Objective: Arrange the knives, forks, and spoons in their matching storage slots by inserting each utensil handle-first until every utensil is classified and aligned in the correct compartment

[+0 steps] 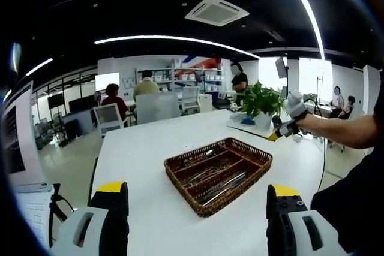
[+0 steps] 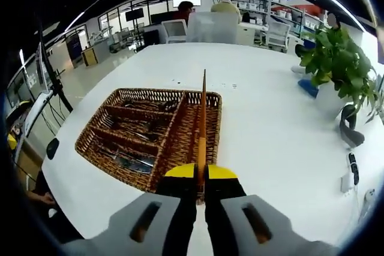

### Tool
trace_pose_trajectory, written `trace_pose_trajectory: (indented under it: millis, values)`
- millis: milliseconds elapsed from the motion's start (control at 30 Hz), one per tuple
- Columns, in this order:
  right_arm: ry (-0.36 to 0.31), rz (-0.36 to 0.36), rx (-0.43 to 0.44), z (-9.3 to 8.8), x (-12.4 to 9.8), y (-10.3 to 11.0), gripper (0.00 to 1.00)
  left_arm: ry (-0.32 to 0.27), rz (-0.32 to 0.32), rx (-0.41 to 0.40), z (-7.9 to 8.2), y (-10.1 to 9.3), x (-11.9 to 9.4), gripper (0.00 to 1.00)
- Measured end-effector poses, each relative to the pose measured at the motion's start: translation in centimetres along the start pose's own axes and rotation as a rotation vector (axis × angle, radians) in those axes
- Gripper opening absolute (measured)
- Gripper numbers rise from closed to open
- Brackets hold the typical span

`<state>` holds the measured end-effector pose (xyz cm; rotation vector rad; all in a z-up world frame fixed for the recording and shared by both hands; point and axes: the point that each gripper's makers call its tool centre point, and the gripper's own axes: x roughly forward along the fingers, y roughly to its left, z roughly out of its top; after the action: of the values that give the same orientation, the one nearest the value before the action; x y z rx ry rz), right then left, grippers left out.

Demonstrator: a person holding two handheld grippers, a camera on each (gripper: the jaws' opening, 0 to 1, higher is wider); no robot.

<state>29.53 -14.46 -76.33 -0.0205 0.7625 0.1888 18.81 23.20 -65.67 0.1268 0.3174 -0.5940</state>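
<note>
Right claw point(image 2: 201, 175) clamped on a thin orange-handled utensil point(image 2: 202, 118), held above the wicker tray point(image 2: 180, 142) on the white surface point(image 2: 270, 124). Left claw point(image 1: 195, 208) wide open, empty. Tray compartments already hold cutlery point(image 1: 210, 175); this piece not yet slotted, maybe among the last.

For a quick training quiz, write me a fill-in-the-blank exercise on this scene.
1. The right hand-held gripper is shut on a thin ____-coloured utensil handle.
2. The utensils lie in a ____ basket with compartments.
3. The left hand-held gripper is ____, holding nothing.
4. The basket sits on a ____ table.

Missing words: orange; wicker; open; white
</note>
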Motion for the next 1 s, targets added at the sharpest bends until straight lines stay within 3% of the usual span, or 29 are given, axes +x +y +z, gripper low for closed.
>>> trace_pose_trajectory:
  millis: [233,1000]
  values:
    - [0.045,-0.027,-0.015,-1.8,1.1,0.0,0.0,0.0,0.001,-0.002,-0.2,0.3,-0.2,0.99]
    - [0.169,-0.063,-0.036,-3.8,4.0,0.0,0.0,0.0,0.014,-0.018,-0.7,0.7,-0.5,0.99]
